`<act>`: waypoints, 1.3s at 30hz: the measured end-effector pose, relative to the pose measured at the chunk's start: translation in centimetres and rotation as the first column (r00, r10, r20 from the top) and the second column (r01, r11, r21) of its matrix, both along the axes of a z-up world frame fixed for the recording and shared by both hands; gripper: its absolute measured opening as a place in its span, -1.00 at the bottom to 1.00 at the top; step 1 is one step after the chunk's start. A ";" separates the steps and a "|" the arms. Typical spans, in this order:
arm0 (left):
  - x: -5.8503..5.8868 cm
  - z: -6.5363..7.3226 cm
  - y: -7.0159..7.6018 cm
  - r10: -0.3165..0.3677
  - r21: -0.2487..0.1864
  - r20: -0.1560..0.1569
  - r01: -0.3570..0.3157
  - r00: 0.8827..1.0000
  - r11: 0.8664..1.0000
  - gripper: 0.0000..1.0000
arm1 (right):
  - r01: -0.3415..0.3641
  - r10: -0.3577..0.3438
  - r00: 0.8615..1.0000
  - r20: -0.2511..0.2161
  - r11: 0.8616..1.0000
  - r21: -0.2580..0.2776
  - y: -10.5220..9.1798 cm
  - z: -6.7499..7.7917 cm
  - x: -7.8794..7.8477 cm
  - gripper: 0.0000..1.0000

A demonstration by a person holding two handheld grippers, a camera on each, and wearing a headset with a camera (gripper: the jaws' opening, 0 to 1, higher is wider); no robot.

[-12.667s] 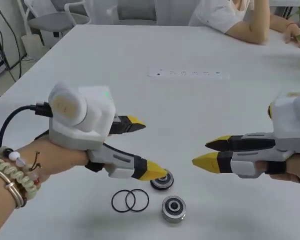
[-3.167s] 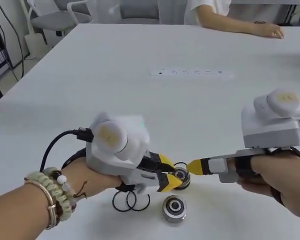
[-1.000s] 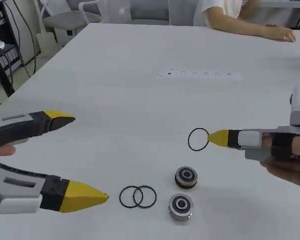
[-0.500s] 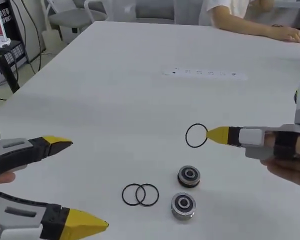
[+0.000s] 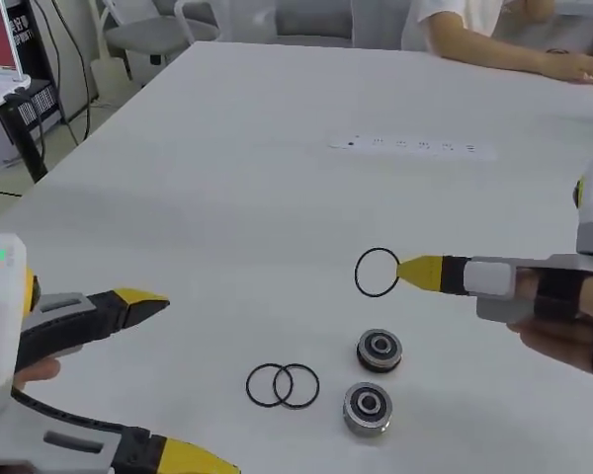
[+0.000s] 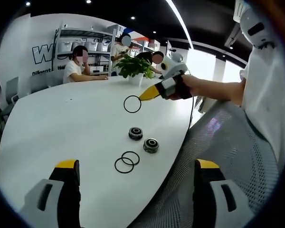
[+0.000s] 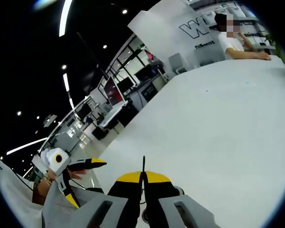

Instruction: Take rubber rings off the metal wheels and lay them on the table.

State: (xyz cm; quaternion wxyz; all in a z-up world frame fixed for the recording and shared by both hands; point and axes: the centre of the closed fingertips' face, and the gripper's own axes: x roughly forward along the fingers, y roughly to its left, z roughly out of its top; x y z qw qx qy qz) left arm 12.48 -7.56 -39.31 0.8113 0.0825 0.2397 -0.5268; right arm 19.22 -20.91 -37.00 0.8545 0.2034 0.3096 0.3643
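Pinched in the shut jaws of the right gripper (image 5: 407,272): one rubber ring (image 5: 357,272), upright off the tips toward the left, above the tabletop (image 5: 277,178), just beyond the two metal wheels (image 5: 380,350). Near-left of it, two overlapped rings (image 5: 292,385) lying flat. Left gripper (image 6: 136,164) at near left, jaws wide apart. Cannot tell whether either wheel carries a ring.

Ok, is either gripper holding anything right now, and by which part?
The right gripper is shut on a rubber ring, its fingers pinching one spot of the ring's rim. The left gripper is open and holds nothing.
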 end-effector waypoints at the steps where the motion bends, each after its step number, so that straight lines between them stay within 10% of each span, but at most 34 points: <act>1: -0.2 -0.2 -0.1 -0.006 0.004 -0.007 0.006 1.000 1.000 0.99 | -0.006 0.006 1.000 -0.001 1.000 -0.003 0.2 -0.1 -0.1 -1.00; 39: -0.2 -1.1 0.3 0.027 -0.008 -0.052 -0.027 0.998 1.000 0.96 | -0.283 0.255 0.956 -0.142 0.929 -0.240 4.7 -8.4 -3.9 -1.00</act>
